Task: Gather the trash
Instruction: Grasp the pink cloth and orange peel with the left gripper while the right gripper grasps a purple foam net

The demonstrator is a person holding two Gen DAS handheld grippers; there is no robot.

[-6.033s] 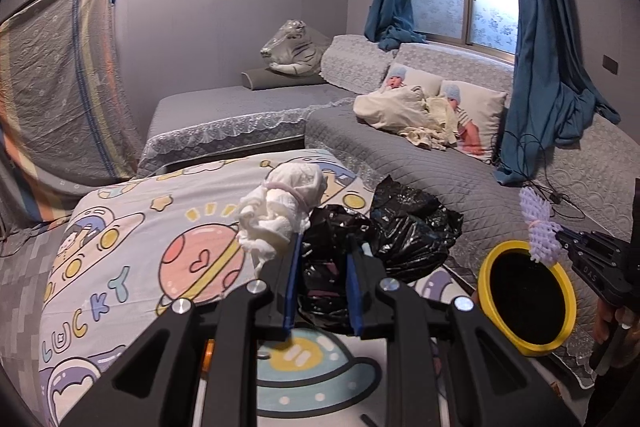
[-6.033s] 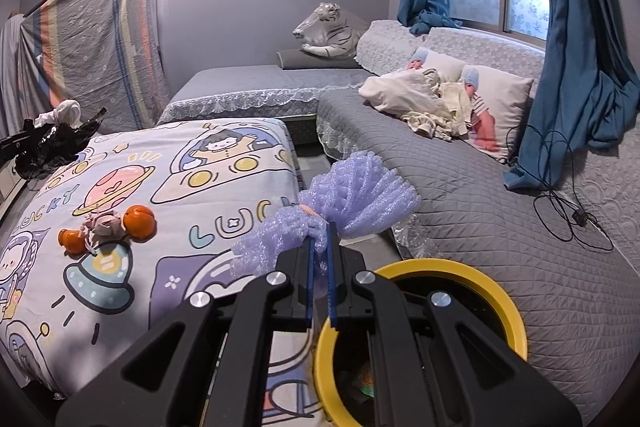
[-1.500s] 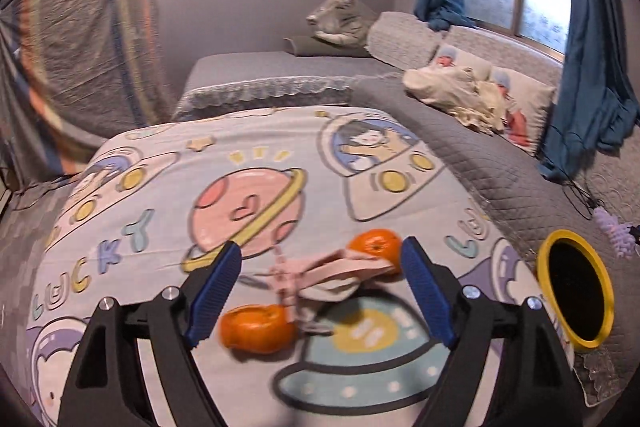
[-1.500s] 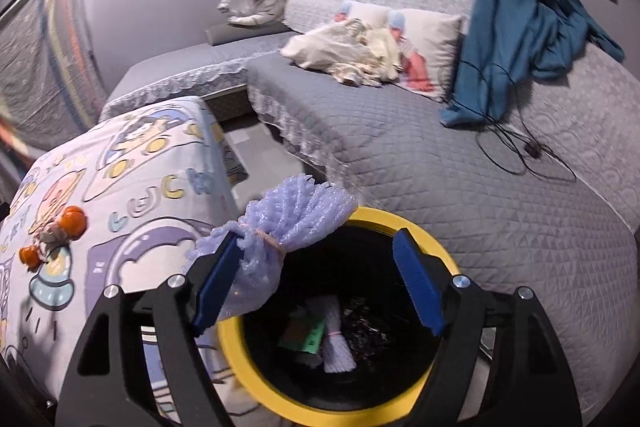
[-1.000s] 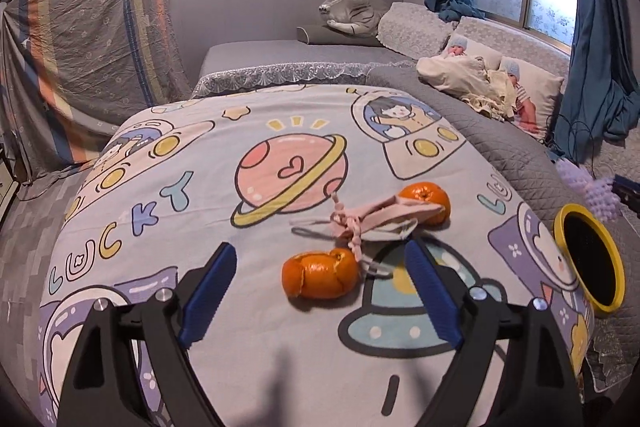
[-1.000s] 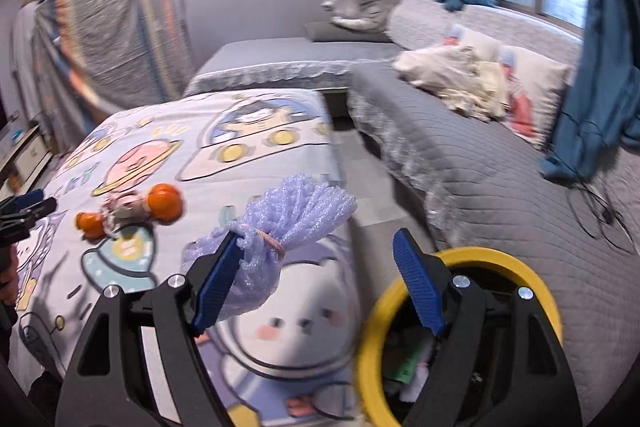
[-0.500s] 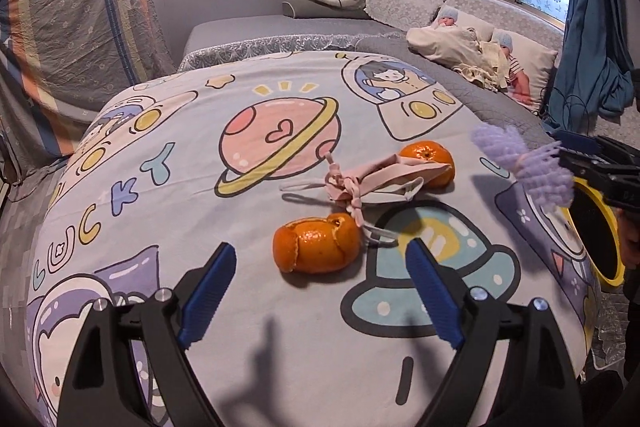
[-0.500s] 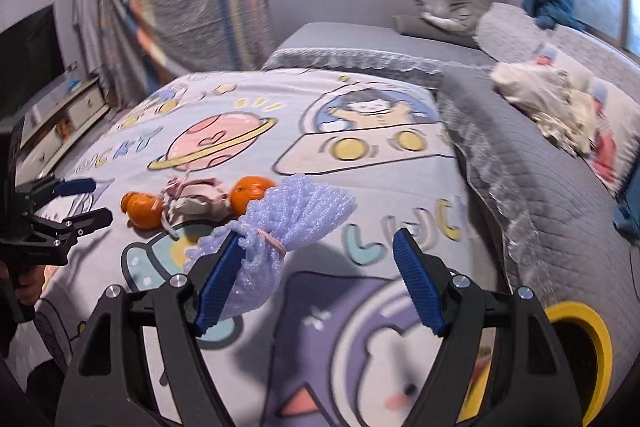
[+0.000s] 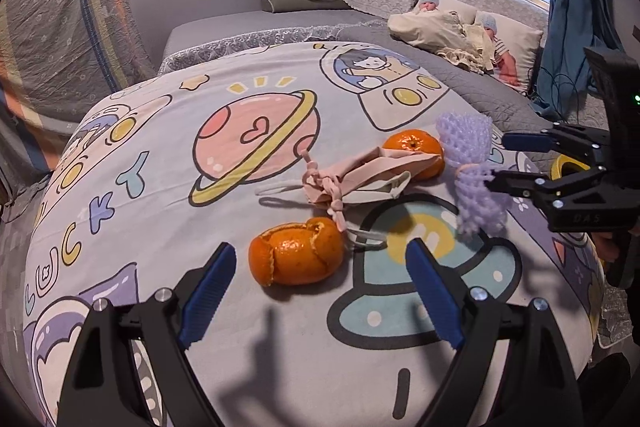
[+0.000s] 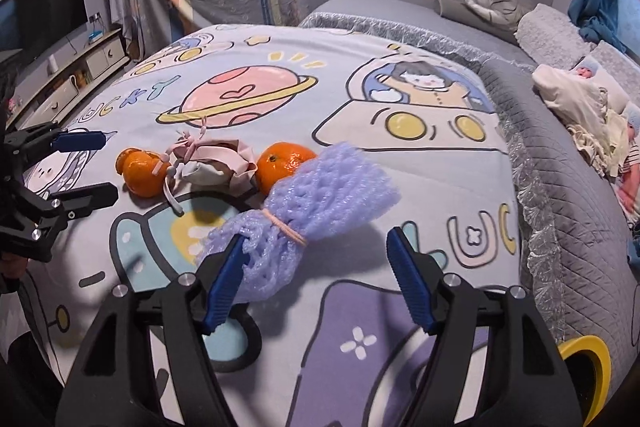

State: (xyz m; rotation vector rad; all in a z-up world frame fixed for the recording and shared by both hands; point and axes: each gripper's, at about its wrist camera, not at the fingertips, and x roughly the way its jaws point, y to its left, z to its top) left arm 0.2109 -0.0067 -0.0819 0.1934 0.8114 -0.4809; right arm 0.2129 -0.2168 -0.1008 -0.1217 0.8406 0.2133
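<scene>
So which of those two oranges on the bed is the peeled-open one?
Start at the cartoon space blanket and find the crumpled pink face mask near its middle. An orange sits at each end; the split one lies right before the open left claw, its peel torn into flaps, unlike the smooth whole orange.

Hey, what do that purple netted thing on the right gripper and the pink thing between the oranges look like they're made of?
The purple net looks like soft foam mesh, the fruit-sleeve kind: matte, puffy open weave, cinched by a thin band, clinging to one finger. The pink item looks like thin matte fabric, likely a face mask: crumpled folds, knotted elastic loops.
</scene>
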